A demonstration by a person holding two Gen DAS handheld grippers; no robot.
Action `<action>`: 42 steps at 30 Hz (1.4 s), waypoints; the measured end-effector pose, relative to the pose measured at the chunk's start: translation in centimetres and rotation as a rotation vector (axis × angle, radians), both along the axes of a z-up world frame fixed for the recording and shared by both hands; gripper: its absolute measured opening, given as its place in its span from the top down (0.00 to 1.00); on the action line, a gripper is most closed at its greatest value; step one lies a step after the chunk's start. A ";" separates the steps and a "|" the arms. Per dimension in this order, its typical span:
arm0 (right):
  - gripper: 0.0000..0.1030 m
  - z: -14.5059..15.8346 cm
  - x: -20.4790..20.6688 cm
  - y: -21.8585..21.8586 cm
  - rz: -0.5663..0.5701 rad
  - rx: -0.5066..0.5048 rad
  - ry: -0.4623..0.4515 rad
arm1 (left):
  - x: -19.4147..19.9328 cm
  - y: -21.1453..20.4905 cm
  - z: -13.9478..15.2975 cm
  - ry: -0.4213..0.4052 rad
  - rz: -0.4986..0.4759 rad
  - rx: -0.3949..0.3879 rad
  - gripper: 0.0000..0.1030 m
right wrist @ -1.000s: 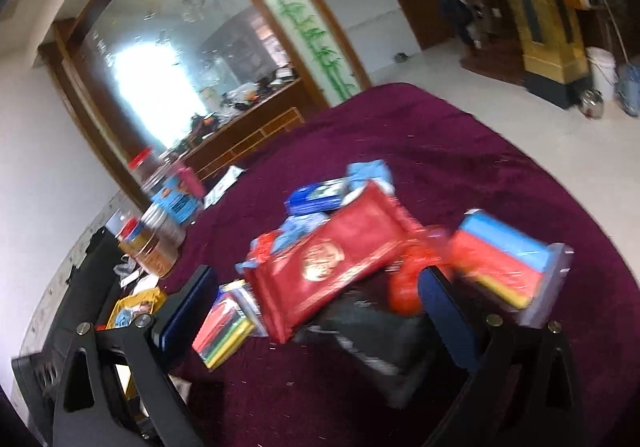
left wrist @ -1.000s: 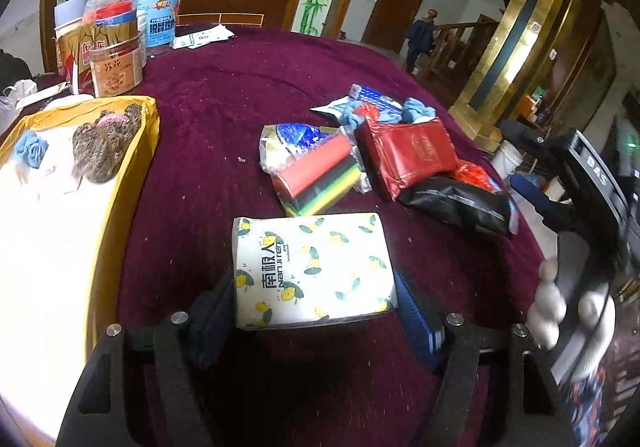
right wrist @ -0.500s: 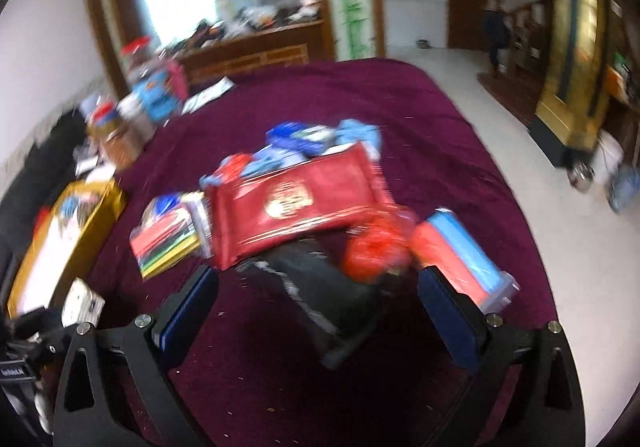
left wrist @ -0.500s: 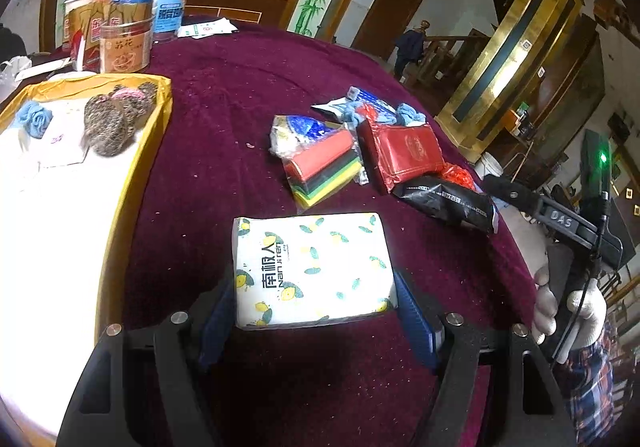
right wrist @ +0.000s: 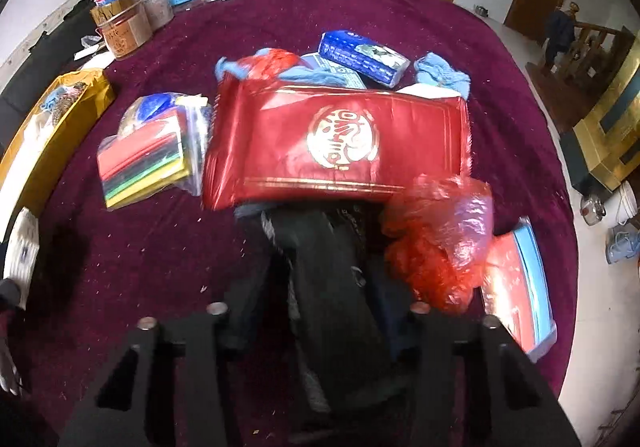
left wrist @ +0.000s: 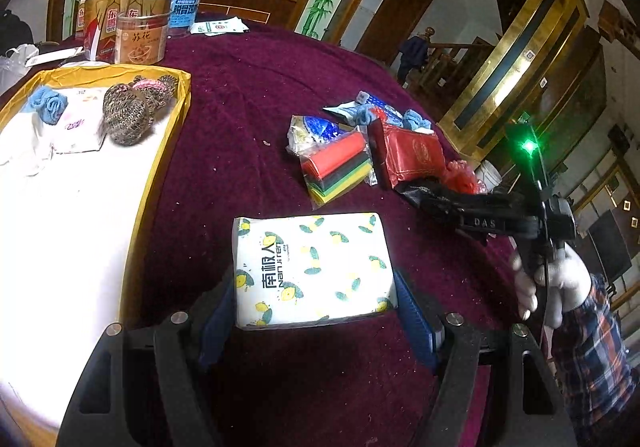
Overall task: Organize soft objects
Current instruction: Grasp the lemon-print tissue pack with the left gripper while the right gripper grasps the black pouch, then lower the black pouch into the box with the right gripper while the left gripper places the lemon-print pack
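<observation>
Both sets of fingers are pinching: my left gripper (left wrist: 314, 303) clamps the lemon-print tissue pack (left wrist: 312, 267). My right gripper (right wrist: 320, 287) squeezes the black pouch (right wrist: 332, 287) beside the red packet (right wrist: 336, 143)

The tissue pack (left wrist: 312, 267) held between the left claw's fingers reads "南极人" above "Nanjiren". Off to that claw's right, the black body of the right gripper (left wrist: 486, 217) carries the letters "DAS". Far ahead and left, the squat clear jar (left wrist: 140, 41) is labelled "苏花". Straight ahead of the right claw, the red packet (right wrist: 340, 143) bears a round gold seal whose characters cannot be made out.
</observation>
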State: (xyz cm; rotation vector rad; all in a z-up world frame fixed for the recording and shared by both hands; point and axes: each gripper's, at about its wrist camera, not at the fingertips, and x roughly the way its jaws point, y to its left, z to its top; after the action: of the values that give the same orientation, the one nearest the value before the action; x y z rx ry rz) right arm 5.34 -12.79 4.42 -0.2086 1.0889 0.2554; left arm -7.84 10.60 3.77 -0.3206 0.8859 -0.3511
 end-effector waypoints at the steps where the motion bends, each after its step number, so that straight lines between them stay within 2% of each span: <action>1: 0.64 0.2 -0.5 -0.1 -0.012 0.011 -0.002 | -0.1 0.0 0.0 0.000 -0.002 -0.003 0.25; 9: 0.67 2.5 -5.9 -0.9 -0.048 0.221 -0.007 | -1.1 1.8 0.9 -0.026 0.016 -0.024 0.25; 12: 0.67 3.8 -7.5 -0.3 -0.045 0.259 -0.034 | -1.6 3.3 1.3 -0.034 0.043 -0.028 0.25; 15: 0.67 5.4 -8.2 1.5 -0.018 0.320 -0.047 | -1.8 5.2 1.4 -0.034 0.092 -0.030 0.25; 18: 0.67 6.5 -8.2 4.1 0.022 0.368 -0.051 | -1.7 7.4 1.5 -0.016 0.112 -0.105 0.25; 20: 0.67 7.1 -7.9 6.6 0.060 0.410 -0.043 | -1.9 8.6 2.1 -0.035 0.166 -0.054 0.25; 22: 0.67 7.4 -7.5 9.2 0.102 0.445 -0.031 | -1.9 10.2 2.6 -0.039 0.189 -0.089 0.25; 24: 0.67 7.4 -6.9 11.9 0.136 0.473 -0.007 | -1.7 12.3 2.9 -0.035 0.233 -0.103 0.25; 29: 0.67 6.6 -5.3 18.1 0.174 0.502 0.050 | -0.4 15.9 2.5 -0.017 0.337 -0.029 0.25; 34: 0.67 5.2 -3.2 23.1 0.152 0.540 0.100 | 1.3 17.8 1.3 0.024 0.383 0.046 0.25; 42: 0.66 2.9 -0.9 26.8 0.075 0.547 0.151 | 3.8 19.3 -0.5 0.110 0.385 -0.023 0.24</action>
State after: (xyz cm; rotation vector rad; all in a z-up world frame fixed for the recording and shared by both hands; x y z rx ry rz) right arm 4.45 14.02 7.33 0.2637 1.1210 0.6315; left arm -4.07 29.87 3.26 -0.5257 0.9055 0.0132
